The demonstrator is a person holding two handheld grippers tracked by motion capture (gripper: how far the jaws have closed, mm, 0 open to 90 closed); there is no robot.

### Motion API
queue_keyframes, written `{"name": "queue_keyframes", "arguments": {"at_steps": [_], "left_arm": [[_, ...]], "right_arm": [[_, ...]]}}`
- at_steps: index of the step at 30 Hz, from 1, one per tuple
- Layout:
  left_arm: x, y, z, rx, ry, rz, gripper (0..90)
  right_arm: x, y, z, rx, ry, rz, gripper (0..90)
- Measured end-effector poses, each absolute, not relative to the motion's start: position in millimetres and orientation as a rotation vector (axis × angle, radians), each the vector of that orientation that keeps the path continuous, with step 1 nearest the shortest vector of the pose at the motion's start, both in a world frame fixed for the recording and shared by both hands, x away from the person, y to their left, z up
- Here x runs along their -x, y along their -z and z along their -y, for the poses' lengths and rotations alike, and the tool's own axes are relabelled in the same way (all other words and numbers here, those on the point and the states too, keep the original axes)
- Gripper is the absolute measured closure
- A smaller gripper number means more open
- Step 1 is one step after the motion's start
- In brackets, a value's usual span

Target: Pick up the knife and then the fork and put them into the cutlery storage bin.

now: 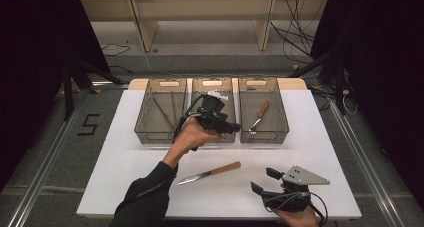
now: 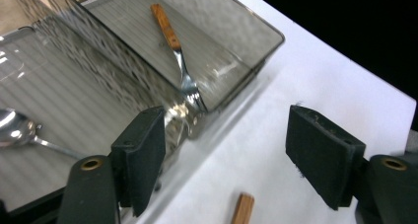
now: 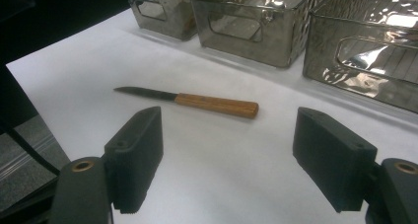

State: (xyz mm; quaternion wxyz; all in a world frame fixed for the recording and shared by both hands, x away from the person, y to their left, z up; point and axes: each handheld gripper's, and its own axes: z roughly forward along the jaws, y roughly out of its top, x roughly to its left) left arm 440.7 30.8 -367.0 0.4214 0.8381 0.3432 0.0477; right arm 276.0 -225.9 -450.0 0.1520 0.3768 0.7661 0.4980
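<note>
A wooden-handled knife (image 1: 210, 172) (image 3: 197, 101) lies on the white table, blade to the left. My left gripper (image 1: 231, 128) (image 2: 224, 155) hovers at the front of the middle bin (image 1: 212, 82), open, with nothing between its jaws. A spoon (image 2: 15, 128) lies in that bin (image 2: 59, 100). A wooden-handled fork (image 1: 259, 116) (image 2: 175, 51) rests in the right bin (image 1: 280, 112) (image 2: 246, 61). My right gripper (image 1: 264, 180) (image 3: 229, 160) sits near the table's front edge, right of the knife, open and holding nothing. The knife's handle end (image 2: 243, 209) shows below my left jaws.
Three smoky see-through bins stand in a row at the back of the table; the left bin (image 1: 145, 117) holds thin brown sticks (image 1: 165, 109). The white table top (image 1: 125, 157) ends close in front of my right hand. Cables lie on the floor behind.
</note>
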Motion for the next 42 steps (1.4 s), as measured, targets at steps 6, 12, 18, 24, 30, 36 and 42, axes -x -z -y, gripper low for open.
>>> {"name": "queue_keyframes", "arguments": {"at_steps": [6, 12, 18, 24, 30, 36, 42], "left_arm": [[-419, 379, -51, -2.127, -0.127, -0.843, 29.6], [-404, 398, -61, -2.174, -0.148, -0.838, 29.2], [-396, 415, -68, -2.195, -0.148, -0.852, 28.4], [-388, 425, -68, -2.230, -0.168, -0.817, 27.0], [-382, 430, -62, -2.288, -0.194, -0.785, 26.5], [-380, 434, -57, -2.337, -0.206, -0.761, 26.2], [-379, 439, -54, -2.382, -0.204, -0.748, 25.8]], "right_arm": [[-276, 450, 226, -1.083, -1.428, -2.200, 28.0], [-276, 450, 226, -1.079, -1.426, -2.202, 28.1], [-277, 451, 226, -1.084, -1.427, -2.202, 28.1], [-277, 451, 227, -1.086, -1.428, -2.201, 28.0], [-277, 451, 227, -1.086, -1.427, -2.202, 28.0], [-278, 452, 228, -1.087, -1.427, -2.202, 28.0], [-278, 452, 227, -1.088, -1.428, -2.203, 28.0]]}}
